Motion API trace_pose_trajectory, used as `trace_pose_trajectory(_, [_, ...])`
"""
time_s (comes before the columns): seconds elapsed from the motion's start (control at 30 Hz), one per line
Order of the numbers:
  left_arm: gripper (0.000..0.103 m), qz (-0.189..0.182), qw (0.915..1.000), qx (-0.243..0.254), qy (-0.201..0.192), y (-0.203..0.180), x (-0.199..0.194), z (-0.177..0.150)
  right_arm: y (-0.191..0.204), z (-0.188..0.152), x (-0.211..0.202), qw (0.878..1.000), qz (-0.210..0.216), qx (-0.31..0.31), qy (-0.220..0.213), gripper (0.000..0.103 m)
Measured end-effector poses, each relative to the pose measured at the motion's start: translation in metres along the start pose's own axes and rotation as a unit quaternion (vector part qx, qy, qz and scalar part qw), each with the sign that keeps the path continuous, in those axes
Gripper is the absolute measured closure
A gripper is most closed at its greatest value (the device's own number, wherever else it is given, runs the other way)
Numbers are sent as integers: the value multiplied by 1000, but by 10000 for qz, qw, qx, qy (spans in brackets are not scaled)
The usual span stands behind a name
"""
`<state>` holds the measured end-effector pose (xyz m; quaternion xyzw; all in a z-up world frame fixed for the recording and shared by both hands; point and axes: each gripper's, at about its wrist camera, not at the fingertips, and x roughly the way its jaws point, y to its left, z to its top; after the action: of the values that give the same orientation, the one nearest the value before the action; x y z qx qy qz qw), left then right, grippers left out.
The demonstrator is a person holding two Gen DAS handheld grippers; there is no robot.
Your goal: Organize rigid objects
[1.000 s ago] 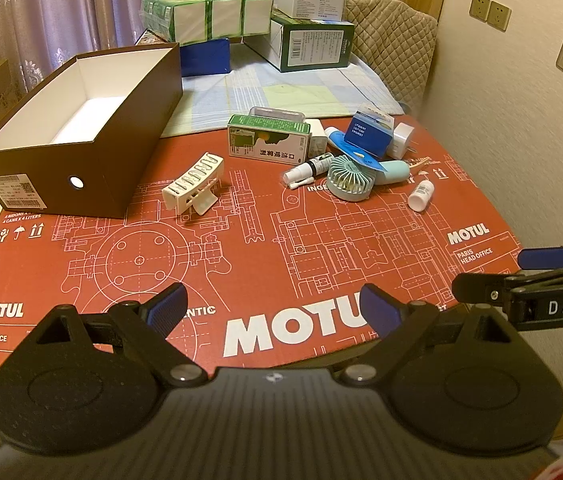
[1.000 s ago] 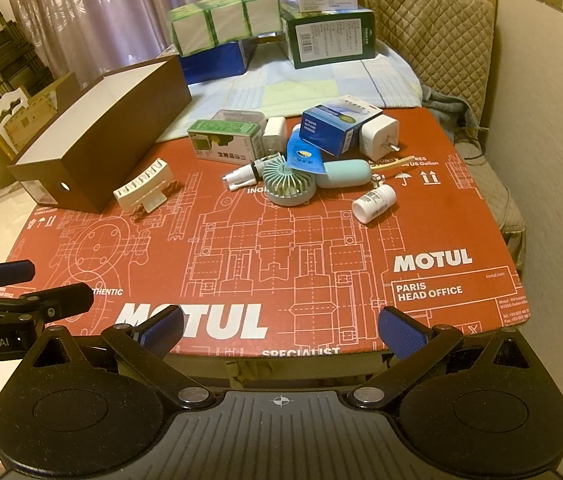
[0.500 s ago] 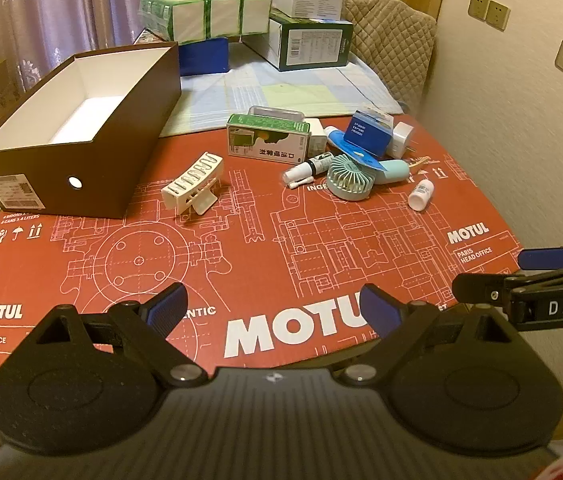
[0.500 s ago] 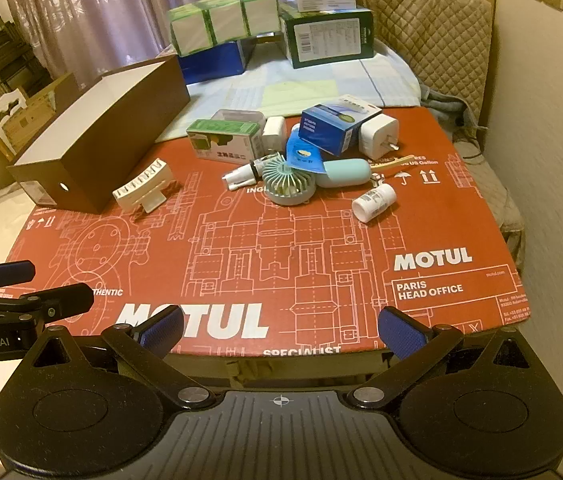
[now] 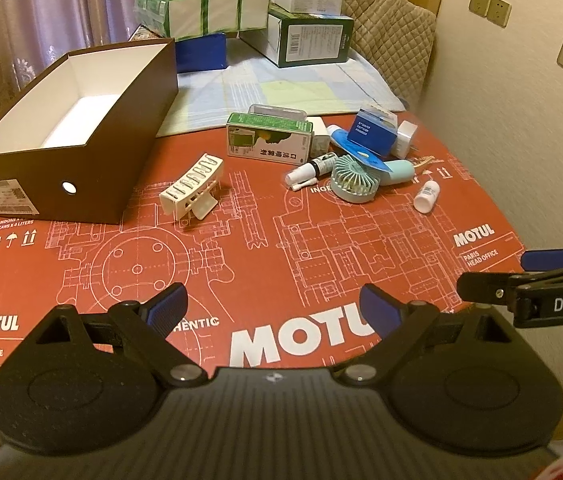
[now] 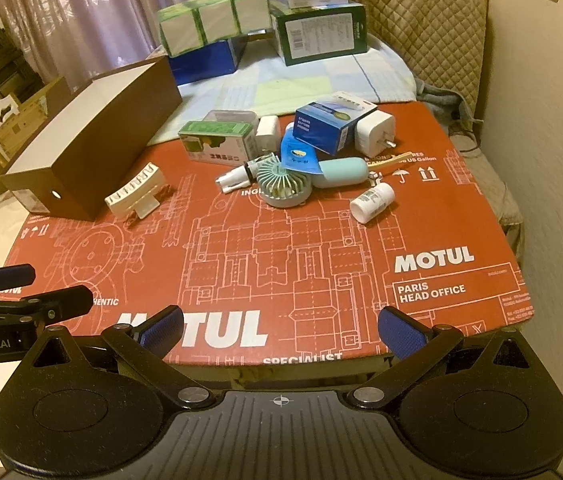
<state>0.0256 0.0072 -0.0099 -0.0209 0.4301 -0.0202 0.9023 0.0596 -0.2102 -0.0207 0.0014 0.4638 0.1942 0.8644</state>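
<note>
An open brown box (image 5: pixel 81 136) with a white inside stands at the left of the red mat (image 5: pixel 281 248); it also shows in the right wrist view (image 6: pixel 93 140). A white clip rack (image 5: pixel 193 184) lies beside it. Further right lie a green carton (image 5: pixel 269 144), a teal hand fan (image 5: pixel 355 180), a blue box (image 5: pixel 373 134), a white charger (image 6: pixel 375 128), a small spray tube (image 5: pixel 311 168) and a white bottle (image 6: pixel 373 202). My left gripper (image 5: pixel 273 308) and right gripper (image 6: pixel 279 330) are both open and empty above the mat's near edge.
Behind the mat, a bed with a checked sheet (image 5: pixel 281 88) carries green tissue packs (image 5: pixel 201 8), a blue box (image 5: pixel 201 52) and green cartons (image 5: pixel 309 40). A quilted chair back (image 6: pixel 421 32) and the wall (image 5: pixel 521 120) close the right side.
Both grippers have crept slightly forward toward the objects. Nothing on the mat has moved.
</note>
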Motion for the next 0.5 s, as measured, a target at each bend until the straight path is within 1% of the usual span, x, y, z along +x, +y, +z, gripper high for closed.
trace_pose_trajectory(0.5, [12, 32, 9999, 75, 137, 21, 37, 24, -11, 23, 22, 9997, -154, 205, 8, 2])
